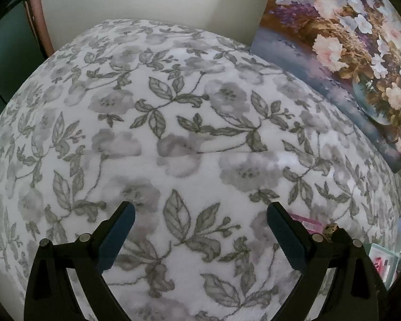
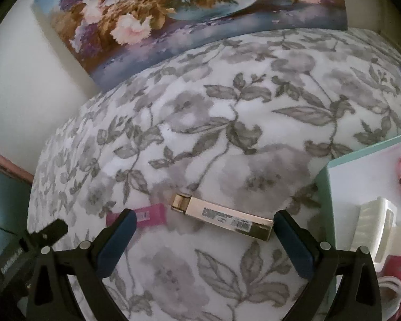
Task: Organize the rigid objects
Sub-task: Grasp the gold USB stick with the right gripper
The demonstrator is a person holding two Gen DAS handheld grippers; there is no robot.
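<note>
My right gripper (image 2: 201, 236) gapes wide, empty — the gold box (image 2: 222, 216) lies low in the frame beside a pink packet (image 2: 147, 215). My left gripper (image 1: 200, 230) gapes too — over bare blanket (image 1: 189, 107).

Left gripper (image 1: 200, 208): you carry a black plastic frame with dark blue pads on its fingers (image 1: 117, 236).
Right gripper (image 2: 204, 215): your unit matches, black frame, blue pads.
Fasteners: round silver pins at each finger pivot.
Frame: triangular cut-outs in both arms.
</note>
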